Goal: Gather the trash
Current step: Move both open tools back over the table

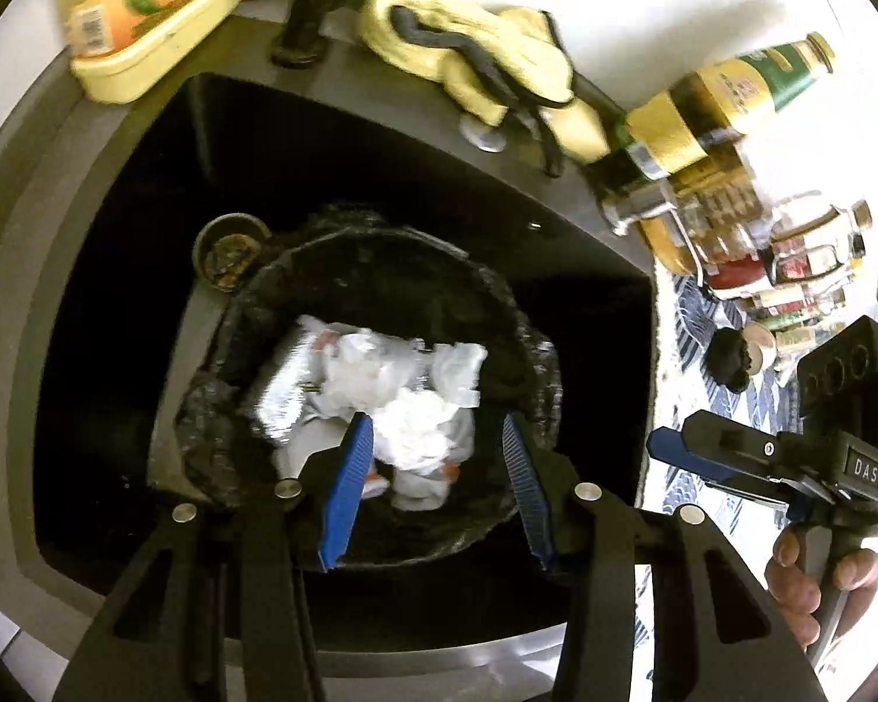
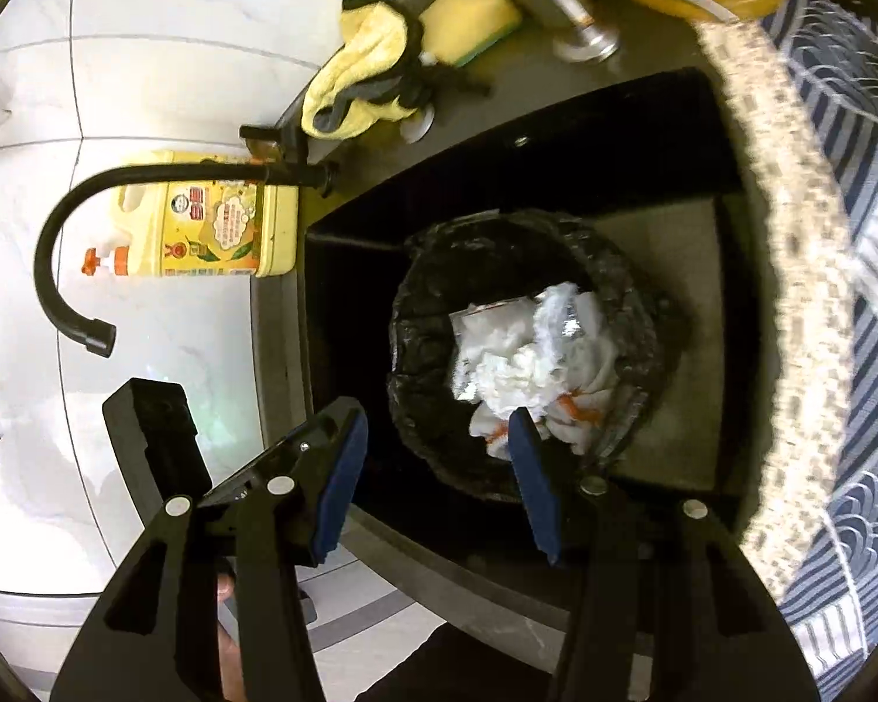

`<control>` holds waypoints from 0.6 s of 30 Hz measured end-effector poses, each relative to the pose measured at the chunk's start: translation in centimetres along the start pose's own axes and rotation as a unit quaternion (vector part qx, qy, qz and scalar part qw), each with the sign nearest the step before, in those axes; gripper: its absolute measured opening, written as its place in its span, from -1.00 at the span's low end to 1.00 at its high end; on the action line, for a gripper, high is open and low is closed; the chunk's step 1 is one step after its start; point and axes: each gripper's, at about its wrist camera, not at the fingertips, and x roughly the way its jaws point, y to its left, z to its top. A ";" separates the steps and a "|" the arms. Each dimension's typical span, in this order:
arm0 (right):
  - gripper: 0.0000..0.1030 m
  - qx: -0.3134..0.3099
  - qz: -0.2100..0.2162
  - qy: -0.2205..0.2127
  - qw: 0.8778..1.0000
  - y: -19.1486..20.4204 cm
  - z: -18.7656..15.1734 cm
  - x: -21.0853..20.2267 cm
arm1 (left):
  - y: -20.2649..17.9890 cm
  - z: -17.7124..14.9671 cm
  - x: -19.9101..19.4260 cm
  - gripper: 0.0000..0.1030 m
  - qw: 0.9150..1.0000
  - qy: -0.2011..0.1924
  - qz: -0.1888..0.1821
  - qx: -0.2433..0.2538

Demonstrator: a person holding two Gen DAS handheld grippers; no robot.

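**Trash gathered in a lined bin inside the sink**

A bin lined with a black bag [image 1: 374, 386] is shown standing in the dark sink [image 1: 117, 292]. Crumpled white paper and foil wrappers [image 1: 380, 392] are seen lying inside it. The left gripper [image 1: 433, 485] is held above the bin, jaws partly apart and nothing between them. The right gripper [image 2: 439, 479] is likewise parted and empty. A yellow cloth [image 1: 468, 58] is draped on the counter [image 1: 591, 134] behind the sink.

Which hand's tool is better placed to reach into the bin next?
Left. The left tool hovers open directly over the bin's white trash; the right tool sits off its edge.
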 end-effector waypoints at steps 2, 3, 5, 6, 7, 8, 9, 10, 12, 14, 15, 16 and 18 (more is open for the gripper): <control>-0.01 0.006 0.000 -0.011 1.000 -0.9 -0.1 -1.5 | -1.3 -0.1 0.3 -0.13 1.000 0.001 -0.001 0.012; -0.01 0.009 -0.001 -0.015 1.000 -1.3 -0.3 -2.0 | -1.9 -0.2 0.4 -0.13 1.000 0.001 -0.002 0.017; -0.01 0.016 -0.003 -0.023 1.000 -2.4 -0.6 -3.4 | -3.2 -0.2 0.9 -0.13 1.000 0.005 -0.006 0.024; -0.01 0.019 -0.005 -0.028 0.999 -3.0 -0.7 -4.2 | -3.9 -0.3 1.1 -0.13 1.000 0.007 -0.007 0.028; -0.01 0.019 -0.007 -0.031 0.999 -3.4 -0.9 -4.7 | -4.8 -0.4 1.4 -0.13 0.999 0.009 -0.007 0.034; -0.01 0.017 -0.011 -0.035 0.999 -3.9 -1.1 -5.5 | -5.6 -0.5 1.7 -0.13 0.999 0.010 -0.008 0.039; 0.00 0.014 -0.016 -0.039 0.999 -4.3 -1.2 -6.1 | -6.3 -0.5 1.9 -0.13 0.999 0.011 -0.009 0.043; 0.03 0.012 -0.024 -0.045 0.999 -5.1 -1.4 -7.1 | -7.2 -0.6 2.2 -0.13 0.999 0.012 -0.010 0.047; 0.03 0.013 -0.029 -0.053 0.998 -6.3 -1.7 -8.5 | -9.0 -0.8 2.9 -0.13 0.998 0.014 -0.013 0.053; 0.03 0.017 -0.035 -0.061 0.997 -7.9 -1.7 -10.4 | -11.0 -1.1 3.6 -0.08 0.998 0.016 -0.012 0.061; 0.04 0.019 -0.035 -0.063 0.997 -8.5 -1.7 -11.0 | -11.8 -1.2 3.8 0.04 0.998 0.016 -0.012 0.064; 0.07 0.019 -0.035 -0.064 0.997 -9.3 -1.7 -11.9 | -13.1 -1.5 4.2 0.06 0.997 0.015 -0.011 0.071; 0.09 0.018 -0.037 -0.067 0.997 -10.6 -1.8 -13.5 | -14.8 -1.8 4.9 0.06 0.997 0.015 -0.005 0.077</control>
